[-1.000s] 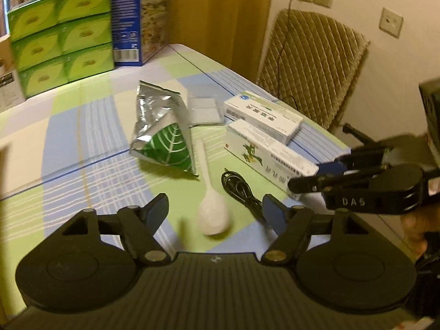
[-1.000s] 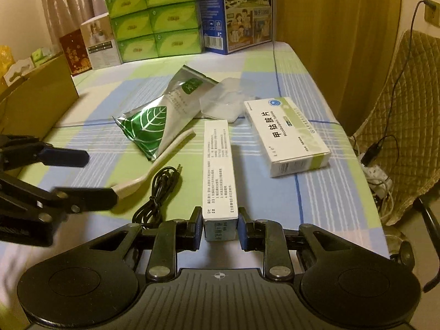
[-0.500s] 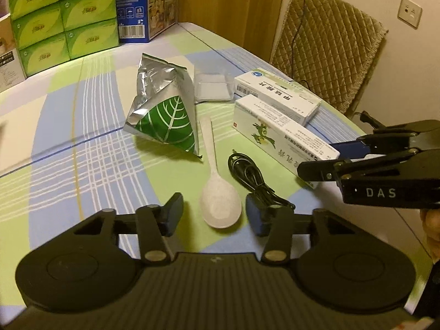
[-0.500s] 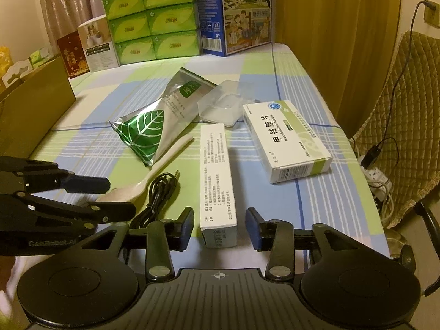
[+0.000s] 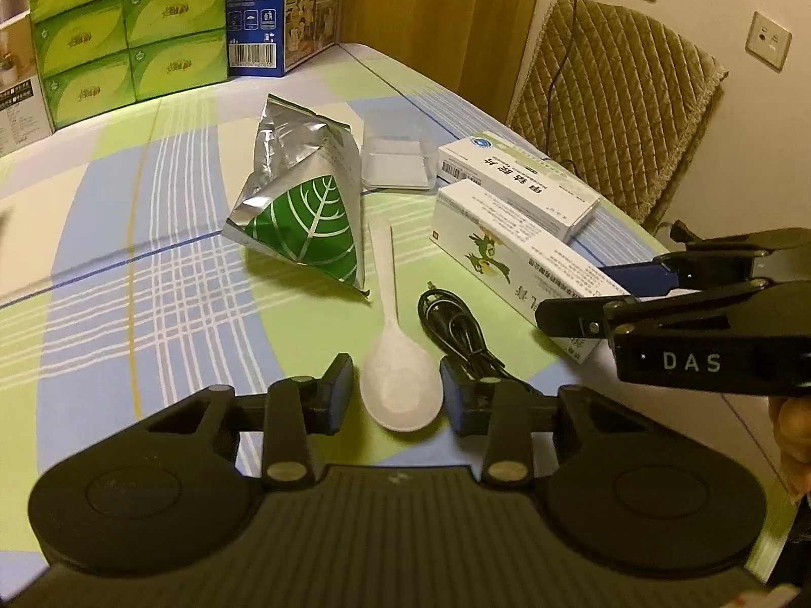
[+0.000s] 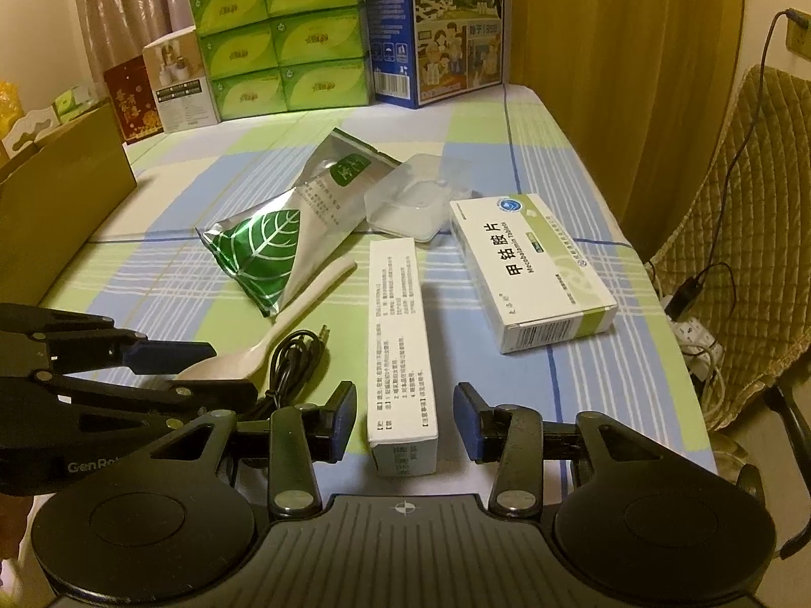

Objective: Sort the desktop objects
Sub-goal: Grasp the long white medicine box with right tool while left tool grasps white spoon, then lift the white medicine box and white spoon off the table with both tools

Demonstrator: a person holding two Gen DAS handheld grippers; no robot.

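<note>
Table (image 6: pixel 583 395): checked blue, green and white cloth, carries all the loose items ahead of both sets of jaws.
Tissue packs (image 6: pixel 284 35): green stack at the far edge, well beyond the jaws, blue carton (image 6: pixel 436 25) just beside it.
Foil pouch (image 5: pixel 304 213): silver with green leaf print, lying ahead of the left jaws, touching the spoon handle.
Wide medicine box (image 6: pixel 532 273): white and green, ahead and to the right of the right jaws, apart from them.
Long medicine box (image 6: pixel 400 349): white, narrow, its near end sits between the right jaws.
Clear plastic case (image 6: pixel 410 202): beyond both boxes, next to the pouch.
Right gripper (image 6: pixel 404 423): jaws apart, a gap visible on each side of the long box, pads not pressing it.
Left gripper (image 5: pixel 396 395): jaws have just been closing, spoon bowl between them; small gaps either side, no contact seen.
Spoon (image 5: pixel 398 375): white plastic, flat on the table, handle pointing away from the left jaws.
Black cable (image 5: pixel 456 324): coiled, just right of the spoon, running under the left gripper's right jaw.
</note>
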